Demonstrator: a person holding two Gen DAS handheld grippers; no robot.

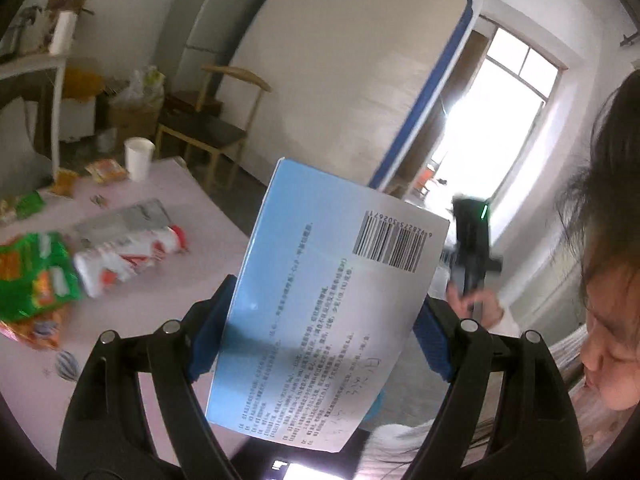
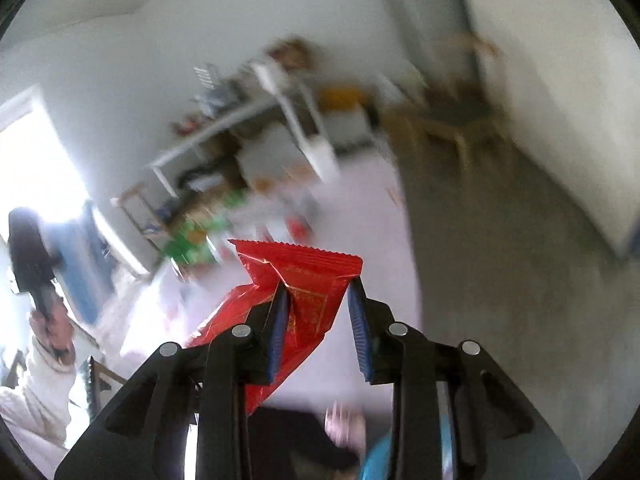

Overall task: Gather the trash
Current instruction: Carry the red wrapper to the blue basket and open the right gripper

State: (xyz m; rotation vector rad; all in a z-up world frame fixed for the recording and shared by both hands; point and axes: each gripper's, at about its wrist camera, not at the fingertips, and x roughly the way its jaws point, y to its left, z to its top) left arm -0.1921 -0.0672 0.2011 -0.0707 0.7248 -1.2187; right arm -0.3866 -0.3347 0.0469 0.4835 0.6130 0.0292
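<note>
On the pale pink table (image 1: 132,320) a white paper cup (image 1: 138,157) stands upright near the far edge; what it holds cannot be seen. Around it lie loose wrappers: a green and orange snack bag (image 1: 34,276) at the left, a white and red crumpled packet (image 1: 128,254) just beside it, a grey pouch (image 1: 124,220) behind that, and small orange sachets (image 1: 106,171) near the cup.

The blue carton (image 1: 320,320) is flat and rectangular, light blue shading to white, with a black barcode near one corner and rows of small print down its face; it stands tilted above the table edge. The left gripper (image 1: 322,324) has its blue pads set wide apart and pressed against the carton's two long sides, clamping it.

In the right wrist view, much blurred, a red foil wrapper (image 2: 300,292) with a serrated top edge and gold print is creased and folded. The right gripper (image 2: 318,312) stands narrow, with the wrapper pinched between its blue pads and lifted clear above the table.
</note>
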